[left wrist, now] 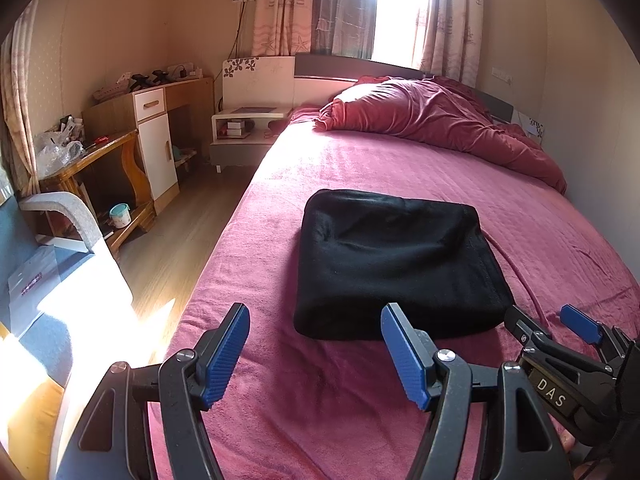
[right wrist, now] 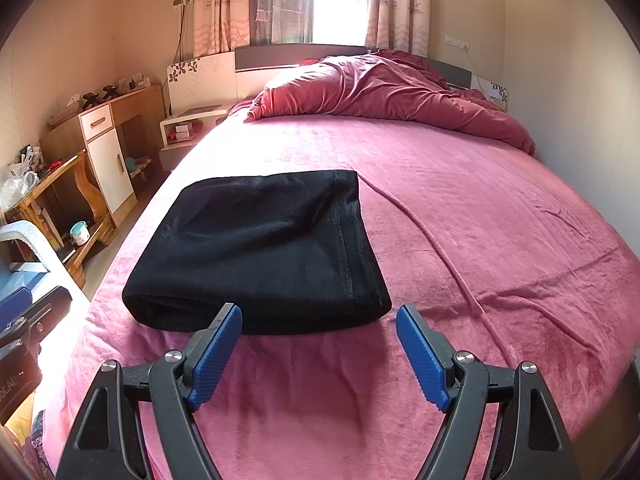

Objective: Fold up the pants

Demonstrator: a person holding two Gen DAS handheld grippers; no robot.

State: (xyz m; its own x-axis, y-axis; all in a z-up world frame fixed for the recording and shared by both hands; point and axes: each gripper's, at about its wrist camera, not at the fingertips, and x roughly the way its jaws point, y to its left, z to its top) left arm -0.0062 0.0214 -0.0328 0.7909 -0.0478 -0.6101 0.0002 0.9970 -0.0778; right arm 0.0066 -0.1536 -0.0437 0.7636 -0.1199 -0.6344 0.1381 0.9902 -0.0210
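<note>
The black pants (left wrist: 396,268) lie folded into a compact rectangle on the pink bed sheet (left wrist: 320,400); they also show in the right wrist view (right wrist: 260,252). My left gripper (left wrist: 316,320) is open and empty, just short of the bundle's near edge. My right gripper (right wrist: 318,320) is open and empty, also just in front of the near edge, toward the bundle's right corner. The right gripper also shows in the left wrist view (left wrist: 540,326), at the lower right beside the pants.
A crumpled red duvet (right wrist: 380,92) lies at the head of the bed. A ridge in the sheet (right wrist: 432,240) runs right of the pants. Left of the bed are the wooden floor (left wrist: 180,240), a nightstand (left wrist: 244,128), a desk with a cabinet (left wrist: 152,140) and a chair (left wrist: 68,216).
</note>
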